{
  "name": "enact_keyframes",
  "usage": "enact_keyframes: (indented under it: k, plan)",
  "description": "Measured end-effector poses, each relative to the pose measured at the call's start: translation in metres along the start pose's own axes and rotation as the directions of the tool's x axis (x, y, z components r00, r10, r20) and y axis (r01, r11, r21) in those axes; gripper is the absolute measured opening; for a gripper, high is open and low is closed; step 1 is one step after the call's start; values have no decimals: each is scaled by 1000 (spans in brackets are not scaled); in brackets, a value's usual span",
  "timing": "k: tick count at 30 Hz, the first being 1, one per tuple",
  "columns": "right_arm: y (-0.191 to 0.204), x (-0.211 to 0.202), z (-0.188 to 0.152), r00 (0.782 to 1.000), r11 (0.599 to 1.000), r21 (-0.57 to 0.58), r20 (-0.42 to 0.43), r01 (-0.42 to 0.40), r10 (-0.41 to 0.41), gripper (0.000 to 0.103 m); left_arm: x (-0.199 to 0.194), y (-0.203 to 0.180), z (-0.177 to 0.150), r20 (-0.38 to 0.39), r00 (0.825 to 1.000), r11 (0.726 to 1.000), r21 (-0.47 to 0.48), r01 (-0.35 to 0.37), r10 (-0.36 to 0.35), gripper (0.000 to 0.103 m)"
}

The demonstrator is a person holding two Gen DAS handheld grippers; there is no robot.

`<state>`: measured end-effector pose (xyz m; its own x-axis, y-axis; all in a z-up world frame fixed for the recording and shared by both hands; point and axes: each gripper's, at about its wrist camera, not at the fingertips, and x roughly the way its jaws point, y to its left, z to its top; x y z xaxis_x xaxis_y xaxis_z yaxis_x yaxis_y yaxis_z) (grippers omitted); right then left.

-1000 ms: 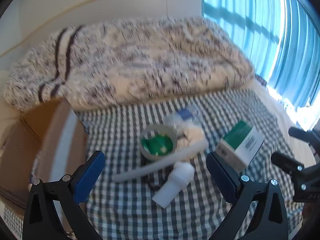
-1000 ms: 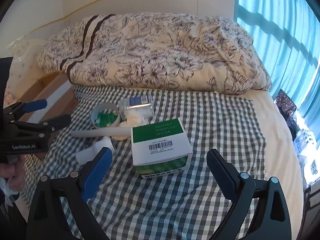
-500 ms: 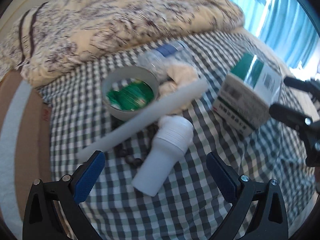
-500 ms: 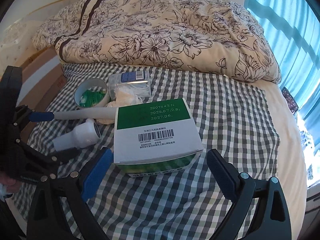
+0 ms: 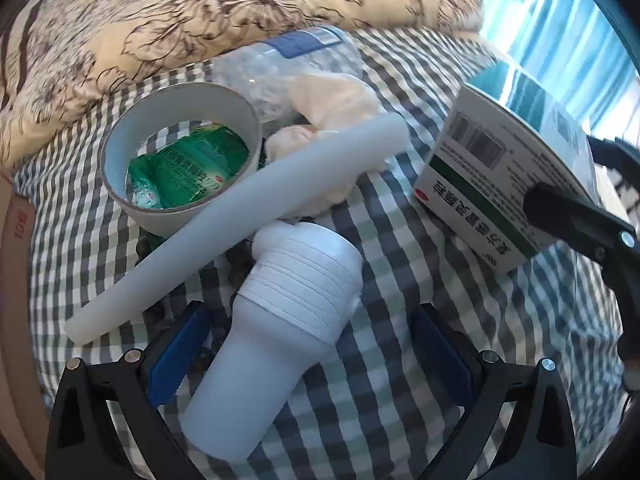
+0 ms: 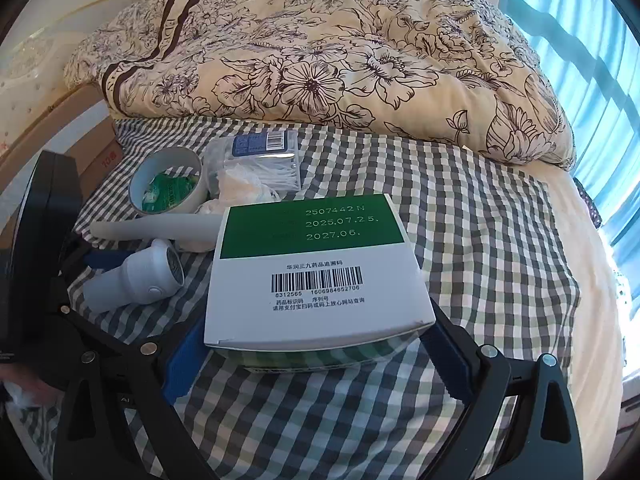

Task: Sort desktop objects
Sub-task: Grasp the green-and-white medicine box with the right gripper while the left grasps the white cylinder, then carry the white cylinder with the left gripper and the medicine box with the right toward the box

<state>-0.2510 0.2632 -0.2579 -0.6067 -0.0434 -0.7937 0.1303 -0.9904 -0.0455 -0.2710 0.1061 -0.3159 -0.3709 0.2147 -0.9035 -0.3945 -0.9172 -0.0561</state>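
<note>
Now | left claw wide open astride white bottle at 6 o'clock, untouched | right claw open flanking light cardboard box | bottle: stiff, slick, grip mid-body

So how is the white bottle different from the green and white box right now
The white bottle is round and plain, lying on its side; the green and white box is flat-sided and printed with a barcode and dates. The bottle sits between the open fingers of the left gripper, the box between those of the right gripper. The box looks bulkier than the bottle. Both rest on the checked cloth, neither clamped yet.
</note>
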Motion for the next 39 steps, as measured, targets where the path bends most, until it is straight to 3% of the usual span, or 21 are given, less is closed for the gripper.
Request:
enact_keyframes:
  k: [3,5,7,8,13,22,30,35,39]
  plan:
    - [-1,4,1,1000,1000,5,0,-6,6,96,-2,0,-4,39,999,1000,-14,-9,10,100]
    - [0,7,1,1000,1000,5,-3,-4,4,96,-6,2,-6,61,998,999,-33,-14,16,90]
    - [1,10,1,1000,1000,-1,-12,5,-5,96,-10,6,-9,74,997,997,-71,-12,17,66]
    - [2,13,1,1000,1000,-2,-20,12,-12,96,-13,9,-9,78,997,995,-95,-5,12,59]
    - [1,19,-1,999,1000,15,-27,19,-19,96,-23,13,-15,99,995,988,-155,-3,19,46]
    - [-1,22,-5,999,999,45,-32,9,-7,96,-35,22,-24,144,989,972,-234,4,31,44]
    - [-2,22,-8,998,996,90,-61,10,-5,93,-47,22,-27,160,984,974,-224,-36,73,44]
    - [10,17,-5,991,999,33,-134,11,-6,93,-64,22,-33,179,980,976,-212,-54,93,44]
    - [15,1,-6,992,999,31,-123,18,-14,92,-82,24,-36,198,975,975,-218,-53,97,44]
